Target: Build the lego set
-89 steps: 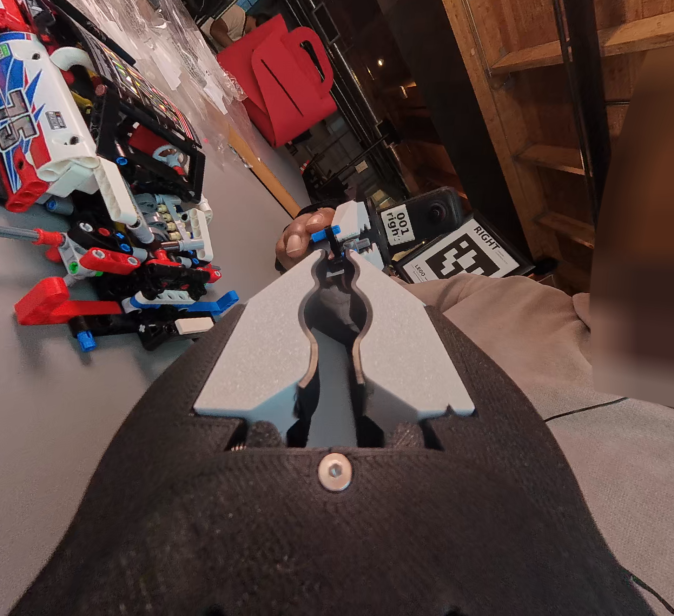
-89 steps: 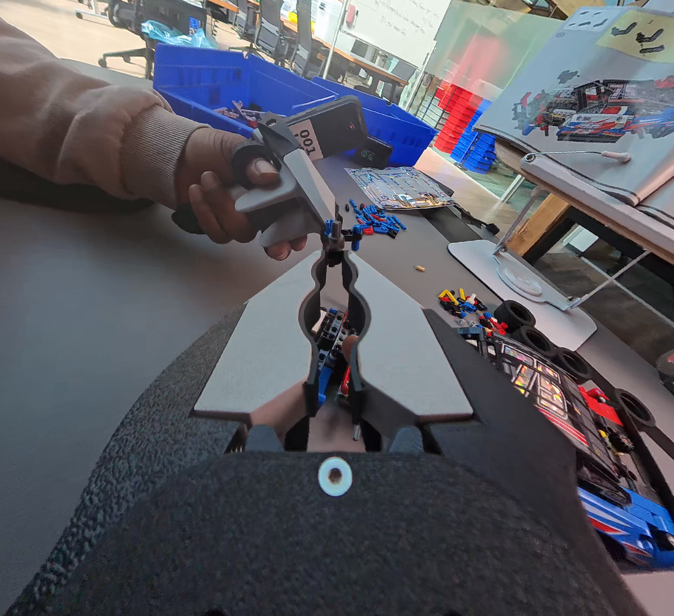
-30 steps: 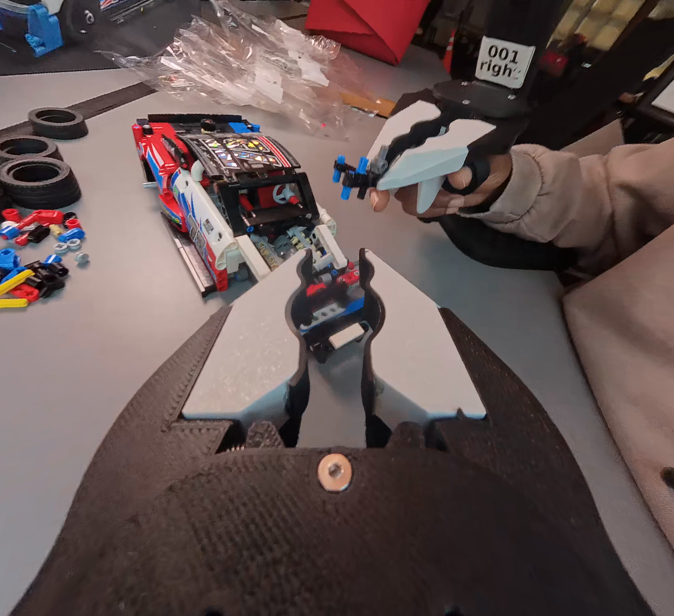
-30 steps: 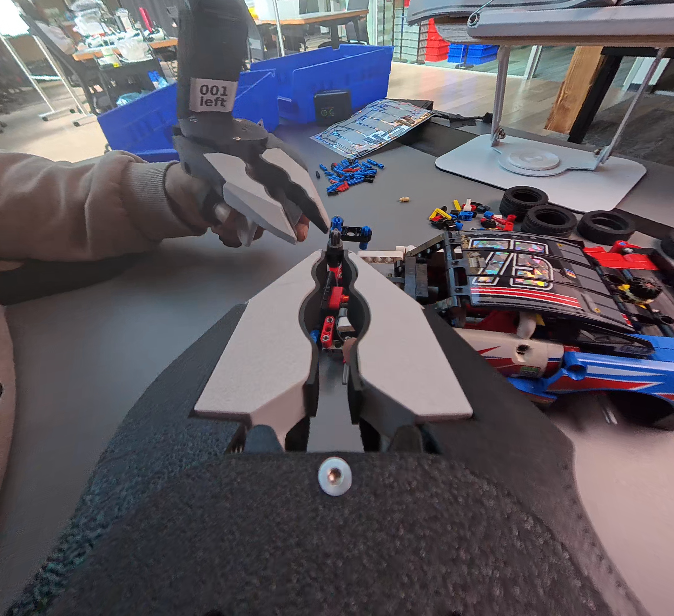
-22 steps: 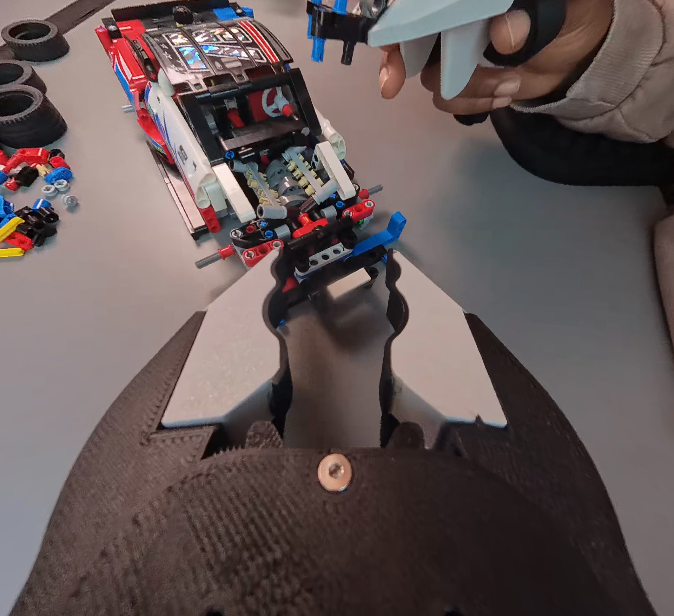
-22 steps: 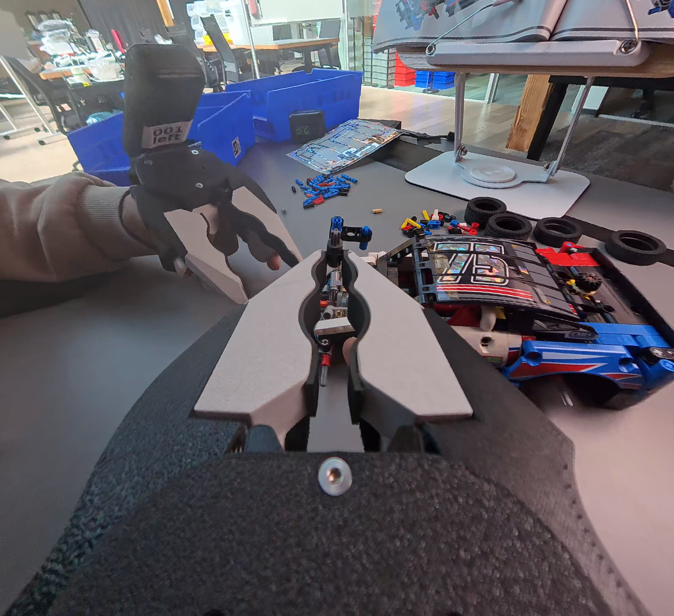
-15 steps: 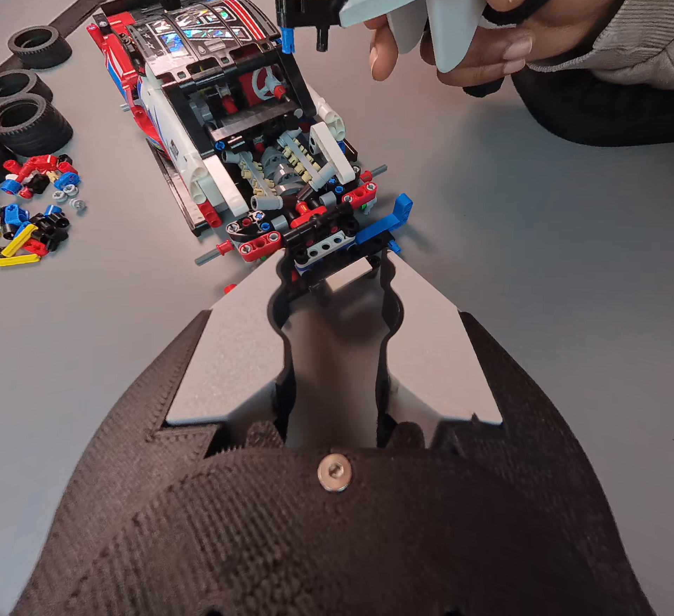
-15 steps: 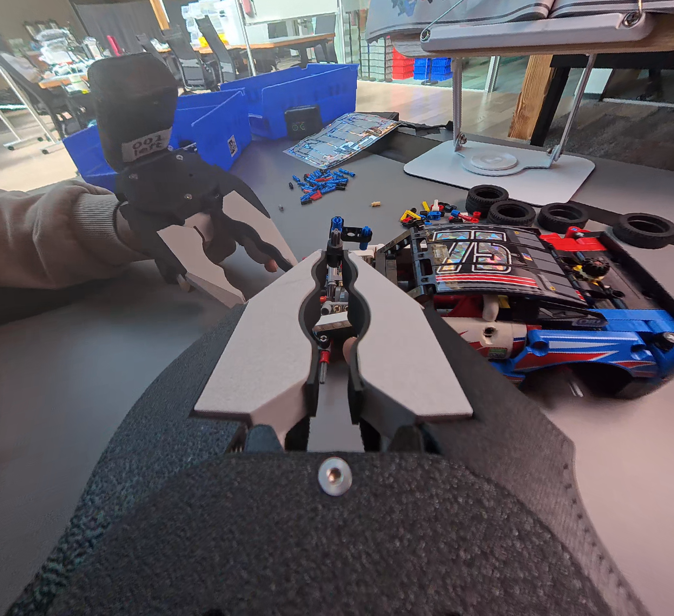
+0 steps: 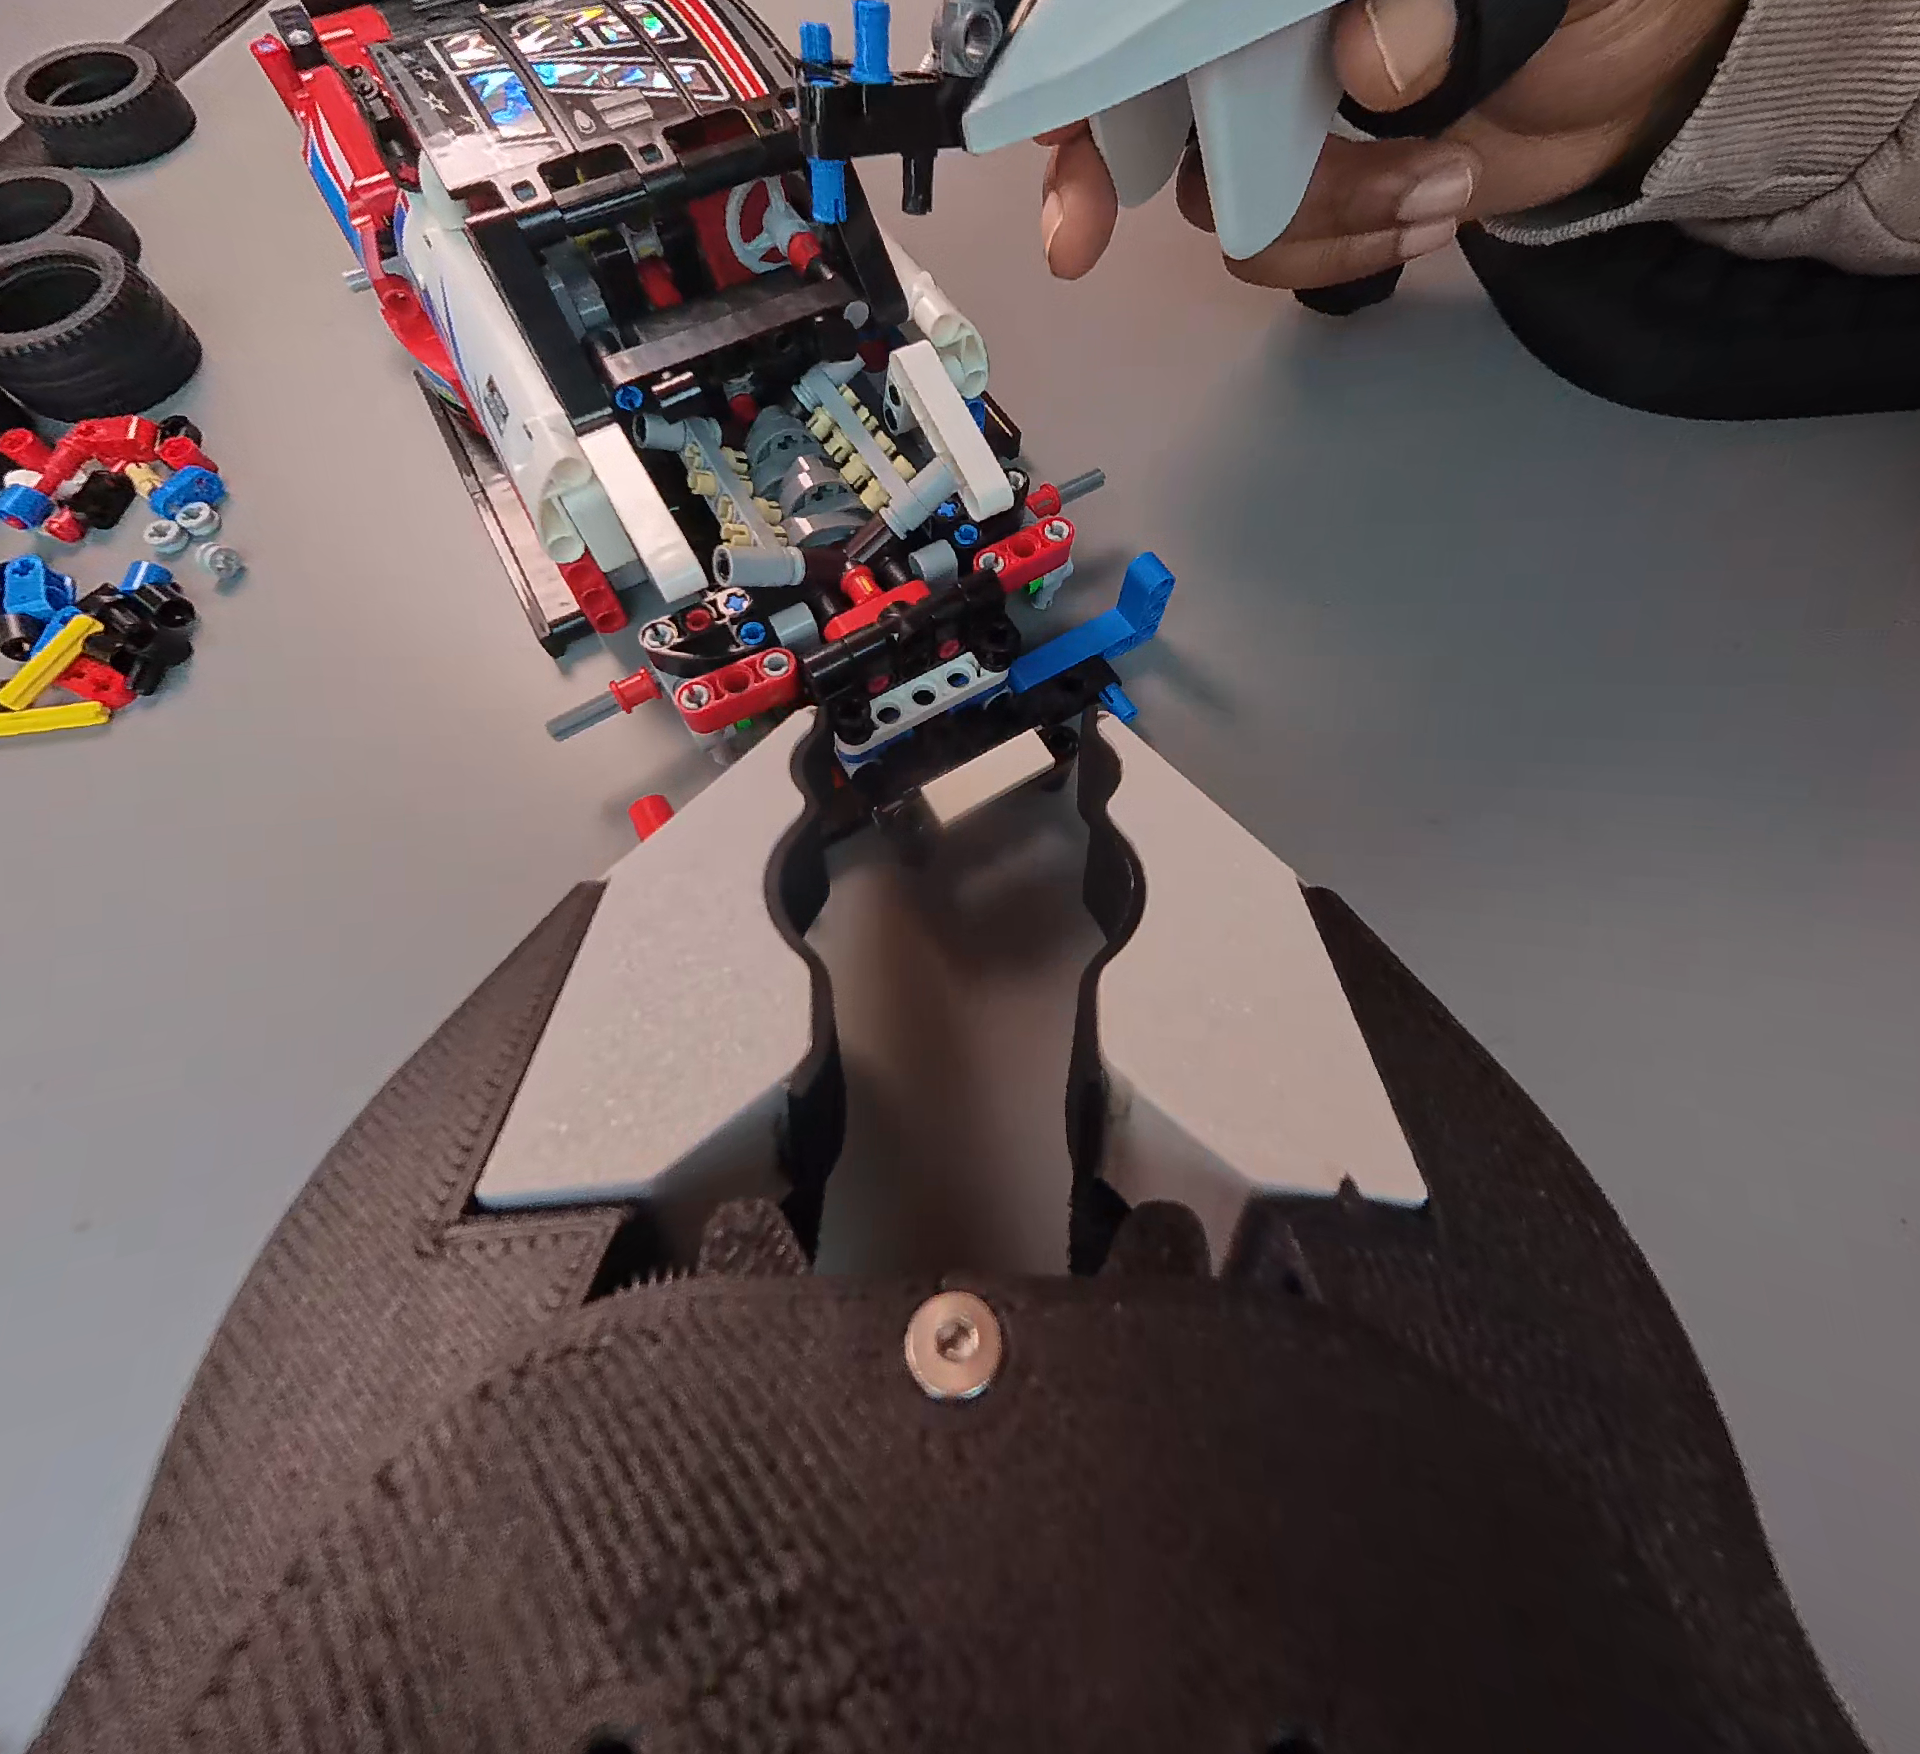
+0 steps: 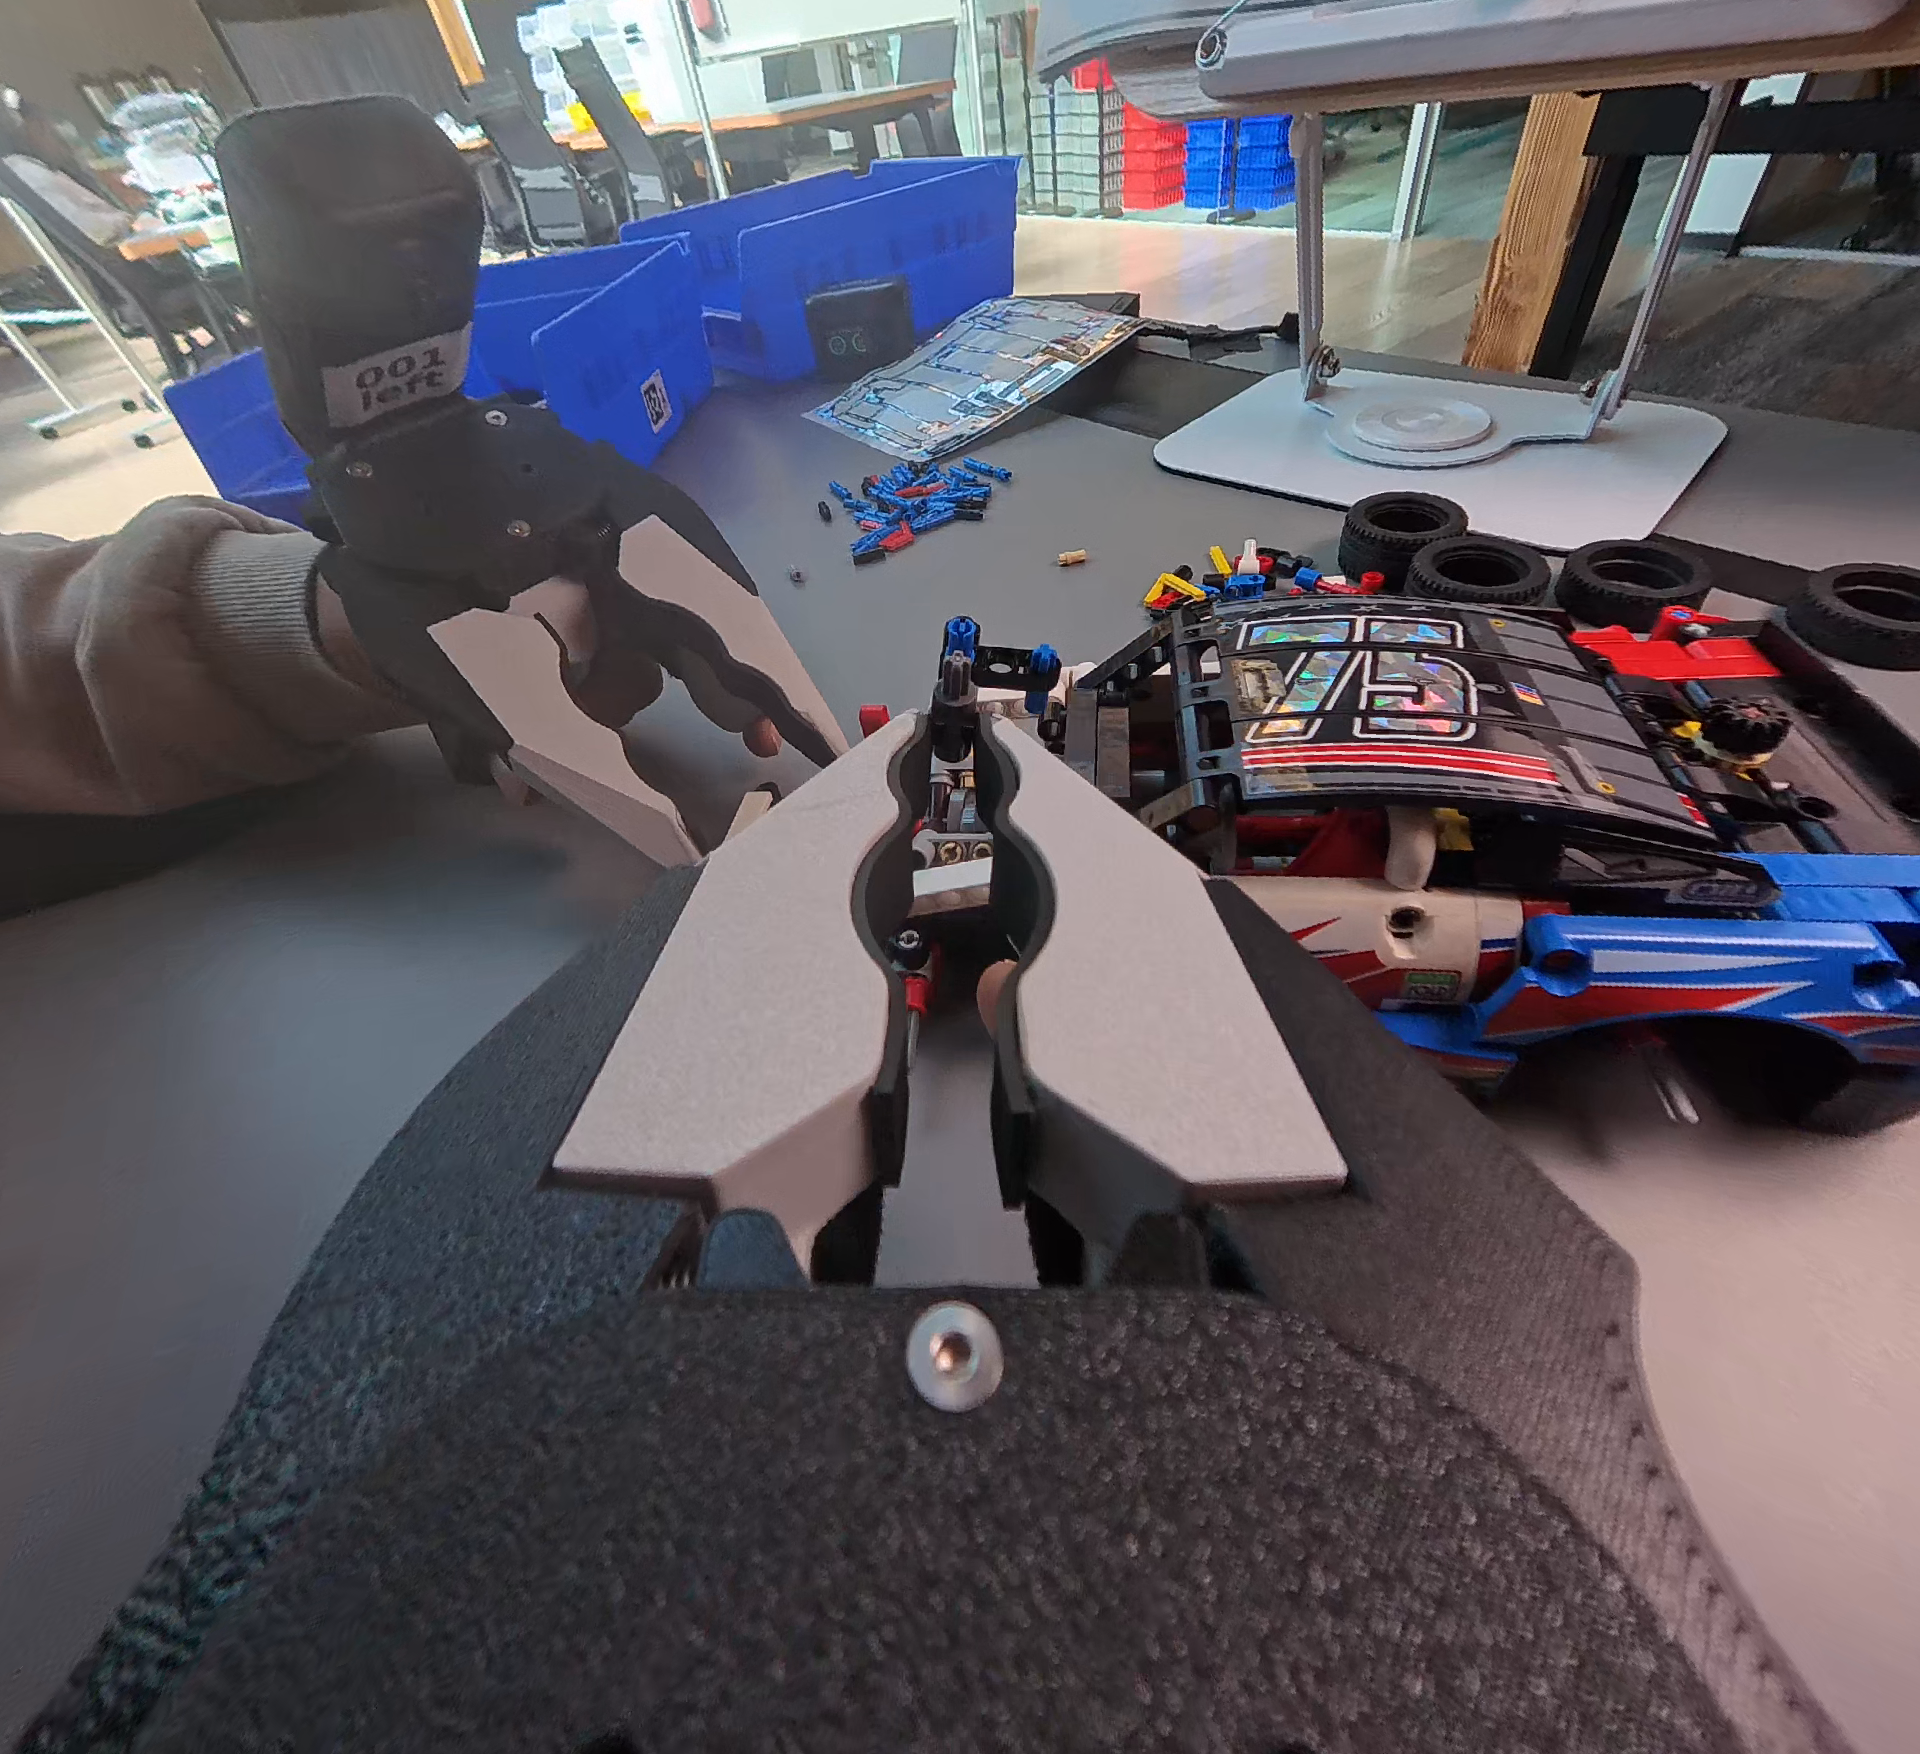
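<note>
Here the right hand-held gripper pinches a small black-and-blue piece above the car; the left hand-held gripper is spread.

Each gripper has a black, ribbed printed body with one silver screw at its centre and two pale grey wedge fingers with wavy black inner edges. Beige ribbed cuffs cover the person's wrists; a white label sits on the left gripper.
</note>
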Demonstrator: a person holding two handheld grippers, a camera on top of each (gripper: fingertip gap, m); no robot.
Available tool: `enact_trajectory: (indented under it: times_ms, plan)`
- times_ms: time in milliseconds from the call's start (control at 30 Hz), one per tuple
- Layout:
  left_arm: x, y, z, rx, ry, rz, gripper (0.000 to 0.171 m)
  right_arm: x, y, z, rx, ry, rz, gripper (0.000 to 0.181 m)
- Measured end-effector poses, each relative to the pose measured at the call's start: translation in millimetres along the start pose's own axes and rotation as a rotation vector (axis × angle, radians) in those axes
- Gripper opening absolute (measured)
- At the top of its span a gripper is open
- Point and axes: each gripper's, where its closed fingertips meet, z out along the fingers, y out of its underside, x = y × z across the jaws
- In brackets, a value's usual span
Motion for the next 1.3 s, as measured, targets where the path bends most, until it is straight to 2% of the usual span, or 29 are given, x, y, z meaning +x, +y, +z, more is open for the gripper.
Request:
enact_trajectory:
  times_ms: [133,333,533,800,1133,1300]
  plan:
    - [0,0,-2,0.009,0.024,-0.024,0.045,-2,3,2,-0.017,-0.005,-0.002,0.005]
    - [-15,-8,-14,0.066,0.011,-0.082,0.032,-12,11,5,-0.071,-0.005,-0.042,0.005]
    - [-12,-11,-14,0.091,0.008,-0.049,0.022,-27,21,10,-0.138,-0.013,-0.099,0.005]
    - [-11,-11,-12,0.095,0.010,-0.043,0.022,-30,28,12,-0.190,0.023,-0.171,0.005]
    - [-9,-12,-13,0.100,0.015,-0.038,0.023,-24,7,0,-0.135,0.077,-0.128,0.004]
    - [-7,-10,-11,0.096,0.025,-0.039,0.023,-34,16,2,-0.157,0.052,-0.137,0.004]
